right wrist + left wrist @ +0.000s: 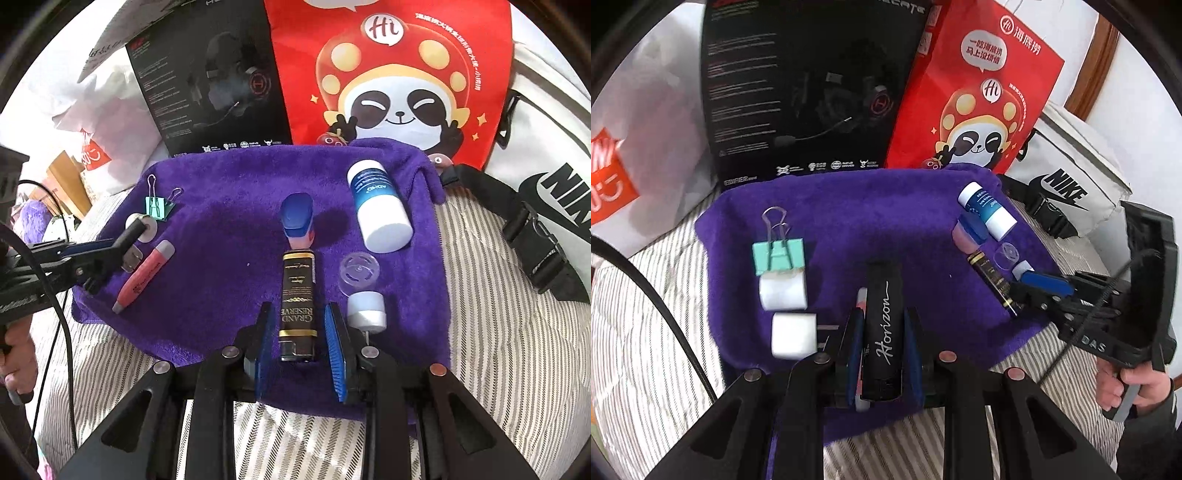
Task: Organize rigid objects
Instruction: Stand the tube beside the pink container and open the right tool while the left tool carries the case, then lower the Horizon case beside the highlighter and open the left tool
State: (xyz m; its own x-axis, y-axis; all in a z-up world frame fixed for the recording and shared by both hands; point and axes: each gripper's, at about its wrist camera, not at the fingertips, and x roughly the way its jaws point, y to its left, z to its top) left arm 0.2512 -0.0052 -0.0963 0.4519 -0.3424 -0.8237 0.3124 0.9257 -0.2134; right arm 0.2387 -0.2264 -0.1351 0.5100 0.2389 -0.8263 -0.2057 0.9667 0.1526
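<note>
Purple towel (849,206) covers the striped bed (657,295), and the small rigid things lie spread over it.

Left wrist view: the left gripper (882,343) is clenched on a black tube marked "Horizon" (884,325), its blue pads pressing both sides; the tube runs from 6 toward 12 o'clock along the fingers. A pink tube (144,275) lies just beside it at 9 o'clock, mostly hidden. At 10 o'clock sit two white blocks (783,291), the farther one touching a mint binder clip (778,254).

Right wrist view: a dark "Grand Reserve" tube (298,306) lies between the pads of the right gripper (299,332), pointing to 12 o'clock. A narrow gap shows on each side, so the gripper is released, with the tube resting on the towel. Beyond its far end, touching it, is a blue-capped pink bottle (297,221). At 3 o'clock, just beside the right finger, stands a small white cylinder (366,310), with a clear cap (359,273) near it. At 1 o'clock lies a white-and-blue bottle (378,210), on its side.
</note>
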